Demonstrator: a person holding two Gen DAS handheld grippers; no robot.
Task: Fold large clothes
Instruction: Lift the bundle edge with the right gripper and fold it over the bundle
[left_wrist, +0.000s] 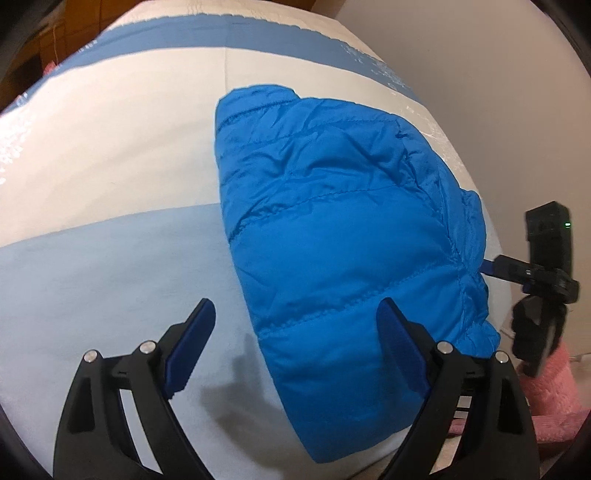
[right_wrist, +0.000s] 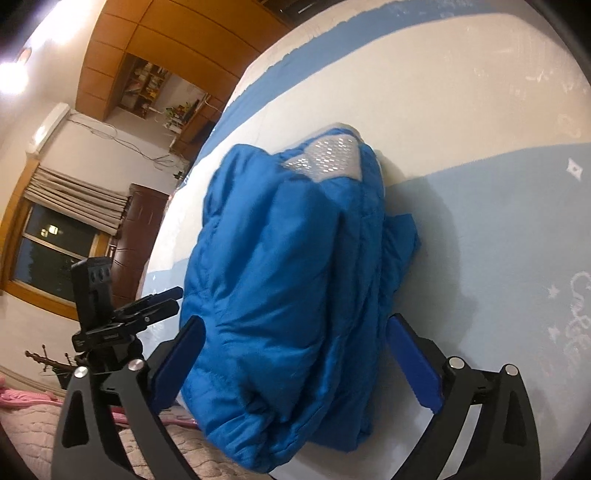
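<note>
A bright blue quilted puffer jacket (left_wrist: 340, 236) lies folded into a compact bundle on a white and light-blue bed cover (left_wrist: 110, 155). My left gripper (left_wrist: 299, 343) is open and empty, hovering above the jacket's near left edge. My right gripper (right_wrist: 295, 362) is open, with its fingers on either side of the jacket's end (right_wrist: 288, 295), holding nothing. The jacket's silver patterned lining (right_wrist: 325, 158) shows at its far end. The right gripper also shows in the left wrist view (left_wrist: 543, 273) at the jacket's right edge, and the left gripper shows in the right wrist view (right_wrist: 147, 310) at its left edge.
A pink fuzzy blanket (left_wrist: 554, 398) lies at the bed's near right corner. A white wall (left_wrist: 480, 74) runs along the right side of the bed. Wooden cabinets (right_wrist: 147, 44), a window (right_wrist: 55, 251) and a dark dresser (right_wrist: 136, 236) stand beyond the bed.
</note>
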